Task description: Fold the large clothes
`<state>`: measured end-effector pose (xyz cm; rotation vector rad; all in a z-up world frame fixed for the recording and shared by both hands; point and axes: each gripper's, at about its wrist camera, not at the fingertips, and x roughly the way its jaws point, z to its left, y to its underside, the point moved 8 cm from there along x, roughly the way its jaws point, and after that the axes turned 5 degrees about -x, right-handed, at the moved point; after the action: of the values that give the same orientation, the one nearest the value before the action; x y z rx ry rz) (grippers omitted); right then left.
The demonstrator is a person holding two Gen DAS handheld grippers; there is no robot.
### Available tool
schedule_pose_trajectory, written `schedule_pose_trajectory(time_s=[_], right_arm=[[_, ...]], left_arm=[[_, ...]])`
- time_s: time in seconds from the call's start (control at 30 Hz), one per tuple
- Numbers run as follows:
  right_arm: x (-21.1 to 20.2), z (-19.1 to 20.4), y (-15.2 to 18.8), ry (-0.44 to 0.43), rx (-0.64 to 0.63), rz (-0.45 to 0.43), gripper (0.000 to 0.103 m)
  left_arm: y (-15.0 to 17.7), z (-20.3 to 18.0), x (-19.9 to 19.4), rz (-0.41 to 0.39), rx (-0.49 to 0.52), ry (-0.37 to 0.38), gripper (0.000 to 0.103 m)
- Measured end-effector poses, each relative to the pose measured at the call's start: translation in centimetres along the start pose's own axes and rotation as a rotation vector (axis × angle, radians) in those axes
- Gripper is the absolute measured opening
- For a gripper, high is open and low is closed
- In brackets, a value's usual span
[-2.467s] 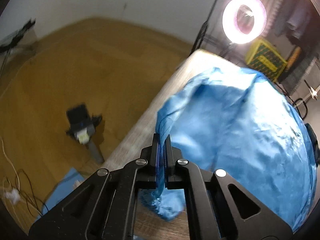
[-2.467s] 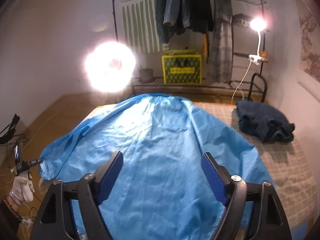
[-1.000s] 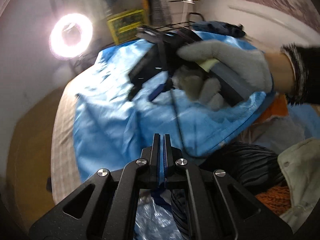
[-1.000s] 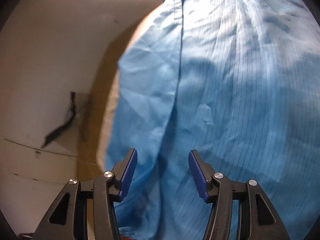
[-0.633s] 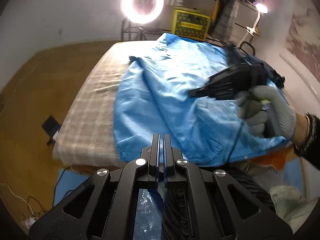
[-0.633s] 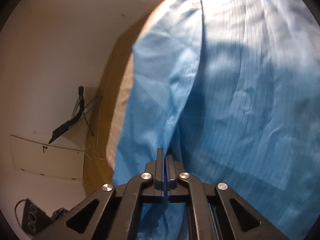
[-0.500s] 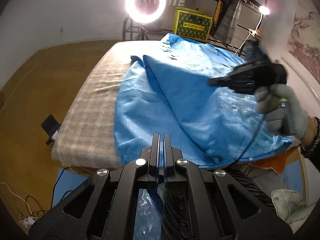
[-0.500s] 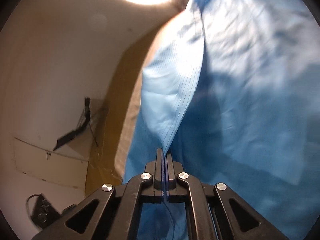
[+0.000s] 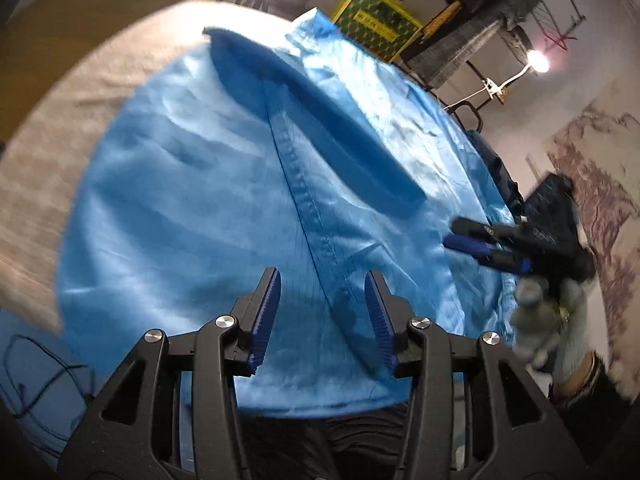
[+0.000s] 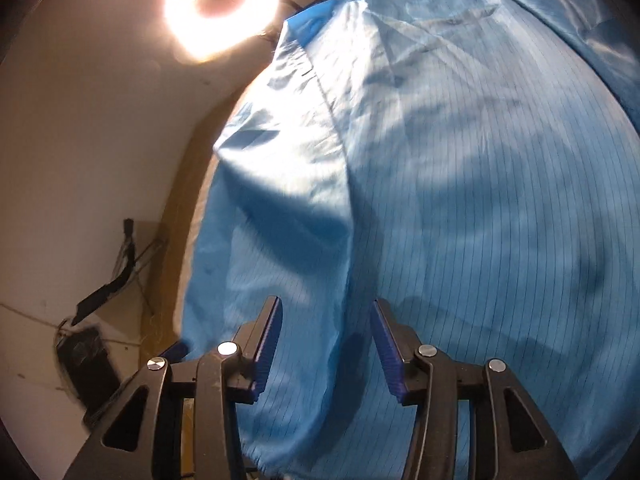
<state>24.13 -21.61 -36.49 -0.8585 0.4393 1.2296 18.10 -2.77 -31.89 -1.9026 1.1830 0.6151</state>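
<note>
A large light-blue garment [image 9: 224,184] with fine dark stripes lies spread on the bed, one long flap folded diagonally across it. My left gripper [image 9: 322,280] hovers low over its near hem, jaws opening, pads apart and clear of the cloth below. In the left wrist view my right gripper [image 9: 460,234] lies at the garment's right edge, held by a gloved hand [image 9: 548,320]. The right wrist view is filled by the same garment [image 10: 460,184]. There my right gripper [image 10: 324,312] is opening over a raised crease, its pads not pressing on it.
The bed [image 9: 44,128] has a beige checked cover showing left of the garment. A ring light [image 10: 222,4] glares behind the bed. A yellow crate [image 9: 374,26], a clothes rack and a clip lamp [image 9: 536,62] stand at the back. Dark clothing [image 9: 496,176] lies at the bed's far right.
Both grippers were shut half a second ago and now stand open. The flap the right gripper carried across now lies on the garment. The left gripper has dropped closer to the near hem.
</note>
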Motion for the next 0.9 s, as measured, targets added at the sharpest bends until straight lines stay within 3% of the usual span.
schedule_pose_trajectory(time_s=[0.17, 0.23, 0.27, 0.3, 0.33, 0.5, 0.7, 0.8, 0.9], right_arm=[[0.2, 0.4, 2.7, 0.026, -0.061, 0.072, 0.044], [0.9, 0.8, 3.3, 0.015, -0.074, 0.094, 0.028], [1.4, 1.2, 3.8, 0.008, -0.079, 0.11, 0.025], [1.7, 1.2, 3.8, 0.006, -0.083, 0.115, 0.018], [2.1, 1.6, 4.0, 0.005, -0.092, 0.122, 0.01], [2.9, 4.3, 3.4, -0.034, -0.109, 0.112, 0.0], [4.2, 7.2, 3.6, -0.151, -0.112, 0.121, 0.0], [5.7, 10.6, 4.4, -0.209, -0.147, 0.143, 0.0], [7.1, 13.2, 5.9, -0.251, -0.192, 0.194, 0.0]], left_arm=[[0.1, 0.1, 3.5, 0.052, -0.072, 0.015, 0.045], [0.0, -0.4, 4.7, 0.055, -0.08, 0.034, 0.042], [-0.1, -0.6, 4.9, 0.045, -0.076, 0.035, 0.033], [-0.1, -0.8, 5.2, 0.048, -0.07, 0.031, 0.003], [-0.2, -0.8, 5.5, 0.054, -0.066, 0.021, 0.0], [-1.0, -0.3, 2.7, -0.025, -0.001, -0.057, 0.0], [-2.3, 2.7, -6.5, -0.187, 0.091, -0.227, 0.0], [-2.4, 4.4, -10.6, -0.265, 0.08, -0.291, 0.0], [-2.1, 6.9, -11.8, -0.271, 0.003, -0.265, 0.0]])
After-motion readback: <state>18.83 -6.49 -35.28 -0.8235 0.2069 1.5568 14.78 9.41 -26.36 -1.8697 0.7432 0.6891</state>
